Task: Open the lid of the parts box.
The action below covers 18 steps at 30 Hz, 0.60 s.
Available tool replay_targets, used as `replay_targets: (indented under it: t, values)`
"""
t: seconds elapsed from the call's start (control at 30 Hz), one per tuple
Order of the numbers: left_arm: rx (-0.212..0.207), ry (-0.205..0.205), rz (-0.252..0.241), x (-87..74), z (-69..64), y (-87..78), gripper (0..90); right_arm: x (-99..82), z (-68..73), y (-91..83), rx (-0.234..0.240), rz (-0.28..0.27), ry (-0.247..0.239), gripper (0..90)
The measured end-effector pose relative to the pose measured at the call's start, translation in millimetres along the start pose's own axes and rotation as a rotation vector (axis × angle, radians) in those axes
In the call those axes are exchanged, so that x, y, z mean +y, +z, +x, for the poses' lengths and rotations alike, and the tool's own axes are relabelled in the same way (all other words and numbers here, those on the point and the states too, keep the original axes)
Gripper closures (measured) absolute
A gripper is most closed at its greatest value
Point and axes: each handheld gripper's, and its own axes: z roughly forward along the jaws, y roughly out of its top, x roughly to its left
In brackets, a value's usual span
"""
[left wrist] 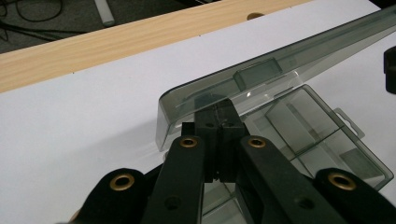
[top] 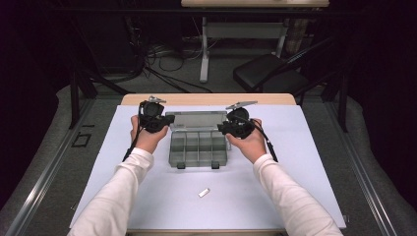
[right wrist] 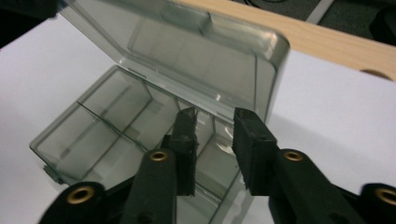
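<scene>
A clear grey compartment box [top: 198,147] stands mid-table with its lid [top: 196,120] raised at the back. My left gripper [top: 169,119] is at the box's left rear corner. In the left gripper view its jaws [left wrist: 218,116] are shut tight, tips tucked under the lid's corner [left wrist: 289,60], above the empty compartments [left wrist: 322,140]. I cannot tell if they pinch anything. My right gripper [top: 221,129] is at the right rear corner. In the right gripper view it [right wrist: 217,123] stands open, one jaw inside the box [right wrist: 107,121], the other outside its wall, below the lid [right wrist: 196,56].
A small white piece [top: 204,192] lies on the white mat [top: 295,162] in front of the box. The wooden table edge [top: 206,99] runs along the back. Beyond it are a black chair [top: 268,71], a table leg [top: 204,54] and cables on the floor.
</scene>
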Motion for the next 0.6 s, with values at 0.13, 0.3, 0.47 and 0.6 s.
replay_targets:
  t: [0.13,0.3,0.47,0.6]
  values:
    - [-0.001,0.0,0.004,0.3,1.1,0.1,90.0,-10.9,-12.8,7.7,-0.007,0.029,0.042,52.8]
    - [-0.004,-0.003,0.003,0.1,0.9,1.3,90.0,-15.2,-21.6,17.0,-0.026,0.018,0.069,45.3]
    - [-0.003,-0.001,0.003,0.1,1.0,1.0,90.0,-16.6,-20.6,26.5,-0.069,-0.03,-0.003,45.6]
    - [-0.004,-0.001,0.004,0.2,1.6,0.2,90.0,-18.0,-21.2,35.7,-0.098,-0.056,-0.014,48.6]
